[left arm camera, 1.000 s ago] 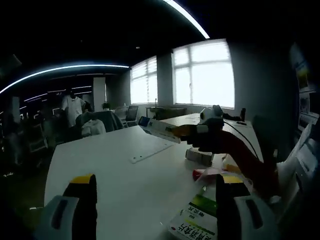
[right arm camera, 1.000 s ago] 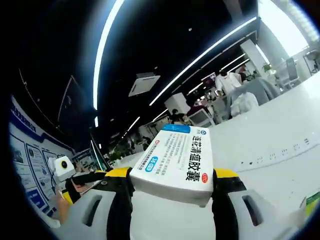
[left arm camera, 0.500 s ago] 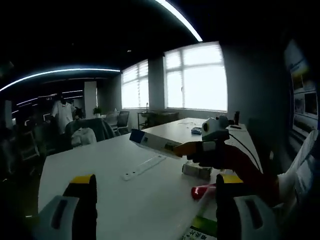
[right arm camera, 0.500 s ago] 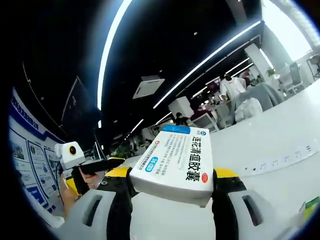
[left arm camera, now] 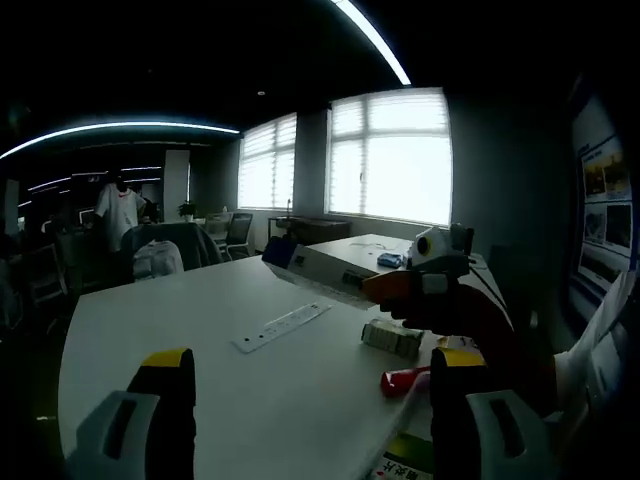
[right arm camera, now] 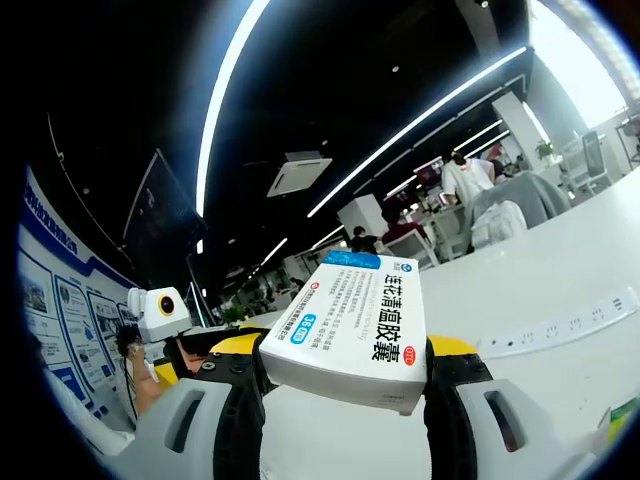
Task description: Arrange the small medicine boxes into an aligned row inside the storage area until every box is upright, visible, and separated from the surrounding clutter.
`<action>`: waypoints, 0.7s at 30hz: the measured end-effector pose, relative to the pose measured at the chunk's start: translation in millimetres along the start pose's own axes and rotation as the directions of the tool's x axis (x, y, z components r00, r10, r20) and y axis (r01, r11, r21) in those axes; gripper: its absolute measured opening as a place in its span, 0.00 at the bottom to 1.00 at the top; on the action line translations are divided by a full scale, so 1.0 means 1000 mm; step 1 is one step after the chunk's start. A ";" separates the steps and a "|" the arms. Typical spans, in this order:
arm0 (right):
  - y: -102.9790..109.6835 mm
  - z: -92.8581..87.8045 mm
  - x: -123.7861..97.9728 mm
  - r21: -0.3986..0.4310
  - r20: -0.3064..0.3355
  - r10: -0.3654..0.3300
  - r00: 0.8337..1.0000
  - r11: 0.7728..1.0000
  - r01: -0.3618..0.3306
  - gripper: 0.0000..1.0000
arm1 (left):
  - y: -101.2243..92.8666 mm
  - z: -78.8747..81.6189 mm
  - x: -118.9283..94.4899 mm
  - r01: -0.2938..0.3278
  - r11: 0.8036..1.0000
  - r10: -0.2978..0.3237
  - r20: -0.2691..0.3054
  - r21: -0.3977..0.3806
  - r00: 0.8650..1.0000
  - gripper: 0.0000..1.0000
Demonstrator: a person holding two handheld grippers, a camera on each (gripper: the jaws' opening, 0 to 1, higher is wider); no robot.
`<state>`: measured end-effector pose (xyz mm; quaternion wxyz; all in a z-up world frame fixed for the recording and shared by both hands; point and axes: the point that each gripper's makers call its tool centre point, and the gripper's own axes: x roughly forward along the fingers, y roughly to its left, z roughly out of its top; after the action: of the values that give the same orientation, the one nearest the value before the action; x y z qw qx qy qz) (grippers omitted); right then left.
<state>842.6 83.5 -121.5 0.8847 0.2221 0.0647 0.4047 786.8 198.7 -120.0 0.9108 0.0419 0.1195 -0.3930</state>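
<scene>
White tabletop [left arm camera: 200,370], broad and pale, under a dim office ceiling with long light strips; bright windows [left arm camera: 390,150] at the far wall.

Nearest, left gripper view: left gripper [left arm camera: 310,420], jaws wide apart, nothing between them. At about 5 o'clock, by its right jaw, a green-and-white medicine box [left arm camera: 405,460] lies flat at the table edge. Just past it, at 3 o'clock, a red tube-like item [left arm camera: 405,380], what it is too small to tell. Next out, a small pale box [left arm camera: 392,338] on the table. Above that box, the right gripper [left arm camera: 385,285] comes in from the right, a red sleeve [left arm camera: 495,330] behind it, carrying a blue-and-white medicine box [left arm camera: 315,268] held clear of the table. A white power strip [left arm camera: 282,328] lies near centre, well apart from the boxes.

Right gripper view: right gripper [right arm camera: 345,375] clamped on the blue-and-white medicine box [right arm camera: 355,330], which blocks the middle of the view. Power strip [right arm camera: 560,325] at 3 o'clock. Left gripper [right arm camera: 215,335] visible at 9 o'clock.

Far: chairs, a person in white [left arm camera: 118,208] standing at 10 o'clock.

Change from half a second before: the carried box sits slightly higher and further right in the left gripper view; grip unchanged; the whole scene has shifted with the hands.
</scene>
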 end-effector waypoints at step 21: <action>0.014 0.001 0.005 -0.041 0.003 0.002 1.000 0.999 -0.002 0.61 | -0.011 -0.008 0.013 0.052 0.996 -0.052 0.007 -0.074 0.999 0.95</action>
<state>837.0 95.0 -114.3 0.8889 0.2044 0.0547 0.4064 785.6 183.0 -130.6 0.9015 0.0040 0.1327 -0.4120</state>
